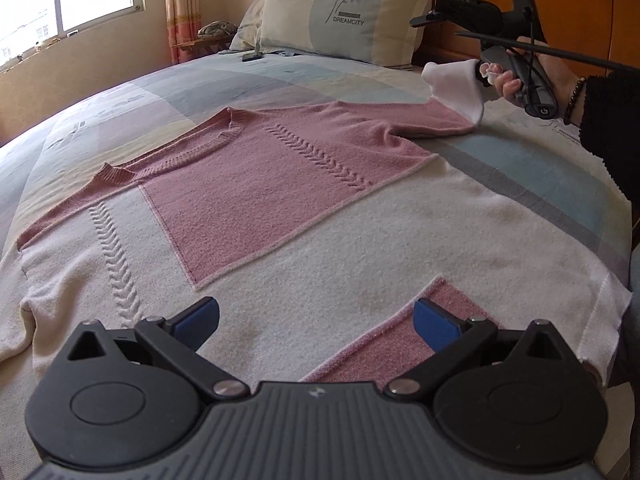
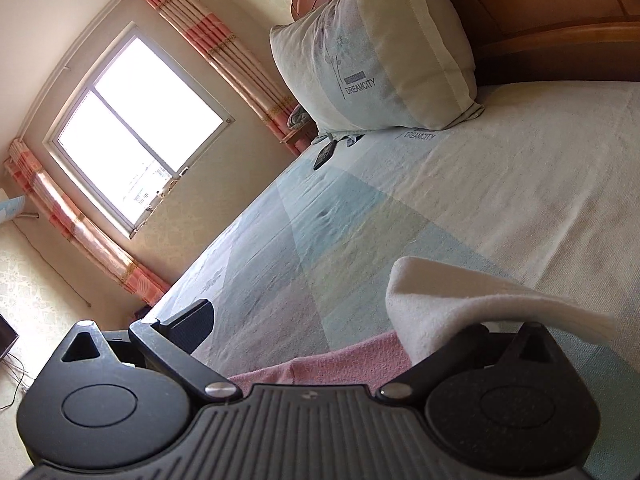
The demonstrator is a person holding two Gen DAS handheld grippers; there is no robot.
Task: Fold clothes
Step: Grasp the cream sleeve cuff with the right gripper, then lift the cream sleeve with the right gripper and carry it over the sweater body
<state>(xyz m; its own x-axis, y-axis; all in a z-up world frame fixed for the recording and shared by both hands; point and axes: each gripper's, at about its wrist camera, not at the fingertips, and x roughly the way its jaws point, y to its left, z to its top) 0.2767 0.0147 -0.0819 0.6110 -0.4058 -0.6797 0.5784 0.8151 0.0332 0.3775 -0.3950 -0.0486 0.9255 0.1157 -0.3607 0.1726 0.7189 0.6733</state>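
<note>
— Bed (image 1: pixel 520 168) first: why is the sweater (image 1: pixel 256 200) lying where it is?

— It's spread flat across the patchwork sheet, front up, collar to the far left and hem nearest you. That gives you an even surface for clean creases. The pillow (image 1: pixel 344 12) stands at the far end, well apart from it.

— And your right gripper (image 2: pixel 320 316)?

— Its fingers are spread. The white cuff (image 1: pixel 452 88) drapes over one of them, which it hides, so the far right sleeve is lifted off the sheet and not pinched. I'd judge that lift fits swinging the sleeve in over the body, or equally laying it out straight.

— Your left gripper (image 1: pixel 316 320)?

— Fingers wide apart, holding nothing, low over the near hem by the pink patch (image 1: pixel 400 344). It is probably placed there to steady the knit while the sleeve moves
</note>
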